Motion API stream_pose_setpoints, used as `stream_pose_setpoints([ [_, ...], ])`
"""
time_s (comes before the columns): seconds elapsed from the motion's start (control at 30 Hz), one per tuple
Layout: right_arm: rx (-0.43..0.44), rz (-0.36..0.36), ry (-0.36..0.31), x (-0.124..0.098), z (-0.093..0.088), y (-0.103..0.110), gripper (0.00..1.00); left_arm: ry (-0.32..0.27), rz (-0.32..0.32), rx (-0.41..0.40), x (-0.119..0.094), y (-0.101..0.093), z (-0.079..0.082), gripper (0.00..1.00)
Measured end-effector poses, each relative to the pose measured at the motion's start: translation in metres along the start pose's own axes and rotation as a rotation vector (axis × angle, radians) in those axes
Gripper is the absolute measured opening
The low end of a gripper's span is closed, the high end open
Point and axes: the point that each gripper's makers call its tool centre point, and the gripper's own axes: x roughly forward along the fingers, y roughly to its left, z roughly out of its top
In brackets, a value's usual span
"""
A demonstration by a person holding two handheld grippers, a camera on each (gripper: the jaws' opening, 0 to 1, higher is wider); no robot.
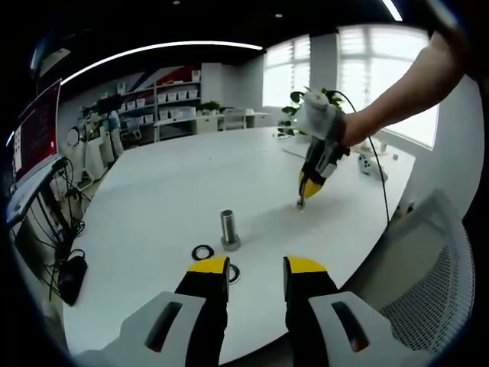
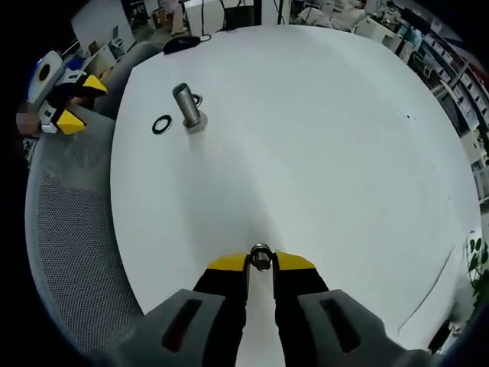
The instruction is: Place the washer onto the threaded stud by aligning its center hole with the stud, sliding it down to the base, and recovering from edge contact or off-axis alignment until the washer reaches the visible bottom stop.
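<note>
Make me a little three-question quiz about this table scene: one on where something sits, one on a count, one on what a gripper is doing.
1. Where does the threaded stud stand?
A. upright on the white table
B. on the mesh chair
C. in the left gripper

2. How many loose rings lie on the table near the stud's base?
A. none
B. two
C. five

3. What is the right gripper doing?
A. open, holding nothing
B. shut on a cable
C. shut on a washer

Answers:
1 A: the stud rises from the tabletop, apart from both grippers.
2 B: a black ring lies beside the base, and a second ring is partly hidden behind the left gripper tips.
3 C: in the right gripper view, a small metal washer sits pinched between the yellow tips.
</note>
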Motion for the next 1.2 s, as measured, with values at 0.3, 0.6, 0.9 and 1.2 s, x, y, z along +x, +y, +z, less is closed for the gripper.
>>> stream_pose_setpoints([
  [0.3, 0.011, -0.001, 0.015, 0.008, -0.004, 0.0, 0.14, 0.007, -0.001, 0.008, 0.0, -0.001, -0.001, 0.26],
  [0.6, 0.019, -0.004, 0.001, 0.012, -0.006, -0.001, 0.19, 0.02, -0.002, 0.009, 0.001, -0.001, -0.003, 0.26],
  [0.9, 0.048, -0.006, -0.039, 0.007, -0.009, 0.0, 0.22, 0.024, -0.005, 0.008, 0.001, -0.002, -0.004, 0.26],
  [1.2, 0.048, -0.046, -0.117, -0.004, -0.009, -0.002, 0.22, 0.033, -0.004, -0.006, 0.001, -0.001, -0.005, 0.26],
])
